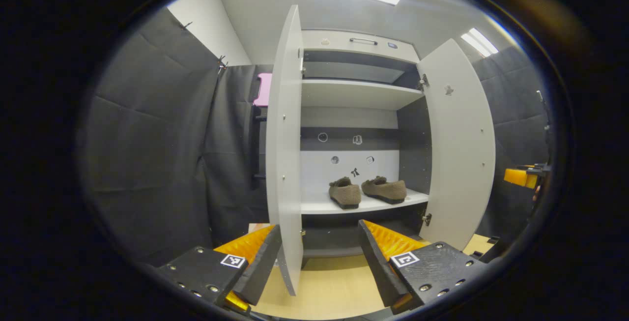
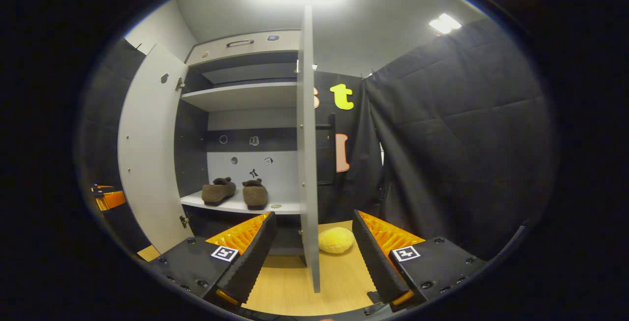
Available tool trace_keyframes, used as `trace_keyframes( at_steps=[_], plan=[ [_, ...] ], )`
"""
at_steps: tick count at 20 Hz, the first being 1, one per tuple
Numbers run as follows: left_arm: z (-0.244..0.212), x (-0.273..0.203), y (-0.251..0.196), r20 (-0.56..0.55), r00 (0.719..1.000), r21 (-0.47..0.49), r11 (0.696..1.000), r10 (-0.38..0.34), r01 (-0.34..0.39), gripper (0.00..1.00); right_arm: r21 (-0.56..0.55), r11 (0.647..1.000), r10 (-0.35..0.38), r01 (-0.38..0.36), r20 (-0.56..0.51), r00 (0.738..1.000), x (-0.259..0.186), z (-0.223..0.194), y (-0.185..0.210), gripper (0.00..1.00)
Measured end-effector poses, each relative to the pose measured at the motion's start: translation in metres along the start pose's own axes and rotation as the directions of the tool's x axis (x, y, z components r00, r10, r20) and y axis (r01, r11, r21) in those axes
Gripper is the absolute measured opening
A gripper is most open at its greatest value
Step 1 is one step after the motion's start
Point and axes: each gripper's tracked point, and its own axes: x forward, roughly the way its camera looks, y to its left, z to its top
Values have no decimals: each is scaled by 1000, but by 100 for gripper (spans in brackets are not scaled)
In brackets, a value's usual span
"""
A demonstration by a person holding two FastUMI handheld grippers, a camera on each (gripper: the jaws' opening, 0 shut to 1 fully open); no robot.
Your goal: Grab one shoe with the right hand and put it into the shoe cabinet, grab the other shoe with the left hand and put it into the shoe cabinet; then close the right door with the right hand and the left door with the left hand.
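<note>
Left gripper view: my left gripper [image 1: 319, 252] is spread wide, nothing between the fingers, with the edge of the left door [image 1: 286, 154] standing in the gap, seen nearly edge-on. Can't tell if either finger touches the door. Both doors are swung open. The right door [image 1: 459, 144] stands open on the far side. Both shoes [image 1: 367, 191] sit side by side on the lower shelf [image 1: 363, 205] of the shoe cabinet [image 1: 358, 45], brown and fuzzy, just beside each other. An orange bit of my right gripper [image 1: 523, 177] shows at the right edge past the right door; its state can't be told from there.

Right gripper view: my right gripper [image 2: 312, 249] is also spread wide and empty, with the right door [image 2: 308, 144] edge-on in the gap between the fingers, contact unclear. The shoes [image 2: 235, 193] are on the same shelf [image 2: 245, 207] inside. The left door [image 2: 147, 149] is open on the far side. A yellow plush ball [image 2: 336, 240] lies on the wooden floor [image 2: 285, 286] just past the door's bottom corner.
</note>
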Motion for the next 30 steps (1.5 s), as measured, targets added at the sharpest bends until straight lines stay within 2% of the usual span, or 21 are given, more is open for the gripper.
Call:
trace_keyframes(
  at_steps=[6, 7, 8, 15, 16, 17, 19, 20, 21, 22, 24, 25, 26, 27, 29, 30],
  plan=[
    [-3, -8, 20, -11, 999, -27, 999, 39, -39, 90, 3, 987, -161, 161, 28, 987, 23, 24, -56, 97],
    [-2, -10, 24, -10, 999, -31, 998, 47, -48, 90, -4, 984, -180, 180, 36, 983, 28, 28, -62, 92],
    [-2, -12, 29, -10, 998, -33, 998, 60, -61, 90, -9, 981, -196, 196, 42, 980, 33, 32, -67, 95],
    [-5, -23, 62, -20, 990, -48, 989, 143, -143, 90, -44, 959, -278, 281, 63, 959, 79, 47, -80, 96],
    [-2, -22, 62, -22, 988, -48, 987, 151, -152, 92, -50, 957, -284, 287, 54, 957, 85, 44, -81, 95],
    [-2, -30, 64, -24, 987, -47, 986, 156, -157, 88, -53, 957, -284, 286, 39, 958, 91, 40, -80, 95],
    [0, -38, 68, -20, 985, -44, 984, 170, -170, 90, -53, 961, -272, 273, 10, 962, 99, 31, -74, 96],
    [1, -39, 69, -18, 985, -43, 984, 173, -173, 96, -58, 959, -279, 279, 3, 960, 102, 28, -73, 96],
    [2, -39, 71, -16, 984, -41, 983, 176, -177, 96, -65, 956, -285, 286, 16, 958, 101, 30, -73, 92],
    [4, -40, 73, -12, 984, -38, 983, 178, -178, 90, -70, 957, -281, 282, 21, 959, 101, 31, -70, 95],
    [6, -39, 74, -7, 984, -35, 984, 177, -177, 90, -66, 959, -276, 276, 20, 961, 100, 31, -65, 95],
    [6, -38, 74, -4, 984, -33, 984, 177, -178, 96, -66, 958, -279, 280, 21, 960, 99, 31, -64, 95],
    [5, -36, 75, -2, 984, -34, 983, 179, -179, 84, -64, 958, -277, 278, 20, 961, 98, 31, -62, 95],
    [4, -35, 74, -3, 984, -38, 984, 177, -177, 90, -62, 956, -288, 288, 18, 958, 98, 30, -62, 95],
    [3, -33, 75, -5, 985, -50, 984, 170, -170, 90, -55, 957, -283, 284, 18, 959, 95, 31, -57, 89],
    [2, -31, 75, -5, 986, -54, 984, 169, -169, 90, -55, 959, -278, 278, 20, 960, 93, 31, -53, 94]
  ],
)
